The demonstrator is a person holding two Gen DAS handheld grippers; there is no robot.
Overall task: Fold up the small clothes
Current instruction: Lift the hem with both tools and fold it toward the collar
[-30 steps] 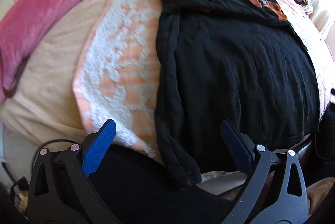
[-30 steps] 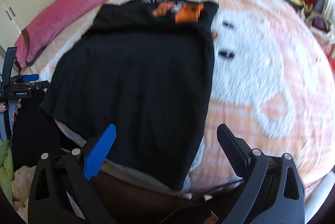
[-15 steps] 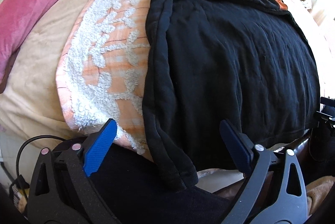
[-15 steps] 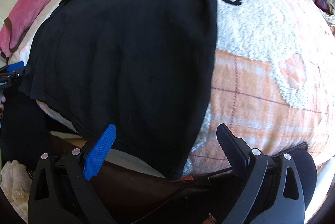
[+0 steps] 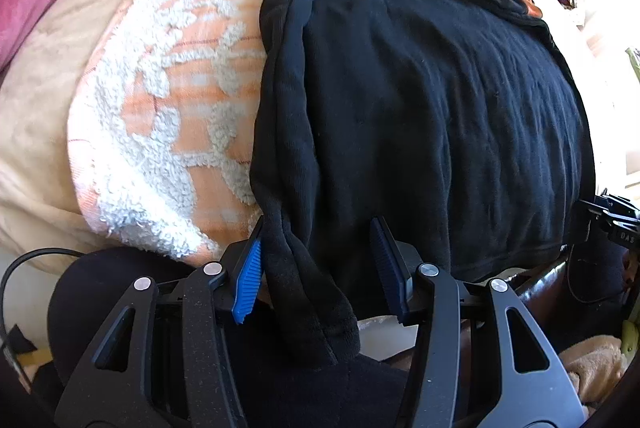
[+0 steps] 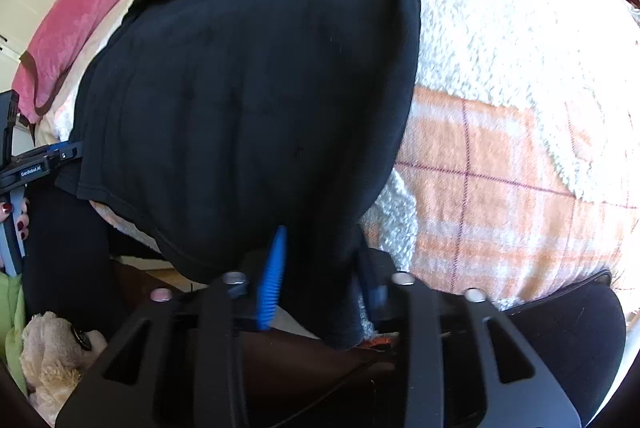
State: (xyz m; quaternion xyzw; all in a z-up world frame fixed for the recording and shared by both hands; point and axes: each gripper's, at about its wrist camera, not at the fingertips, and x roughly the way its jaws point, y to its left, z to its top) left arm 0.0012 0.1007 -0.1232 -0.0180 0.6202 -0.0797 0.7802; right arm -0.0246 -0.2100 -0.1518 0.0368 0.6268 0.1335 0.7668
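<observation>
Now both grippers are pointing steeply down at the near edge of the bed, where a black T-shirt (image 5: 432, 100) is lying flat on an orange-and-white fleece blanket (image 5: 168, 116), its hem hanging over that edge. The left gripper (image 5: 316, 268) is closing around the shirt's near left corner, pads not yet clamped. The right gripper (image 6: 320, 280) is closing on the near right corner, fabric bunched between its 2 jaws.

My left gripper (image 5: 316, 268) and right gripper (image 6: 320, 278) pointed steeply down, jaws closing, cloth between each pair.
</observation>
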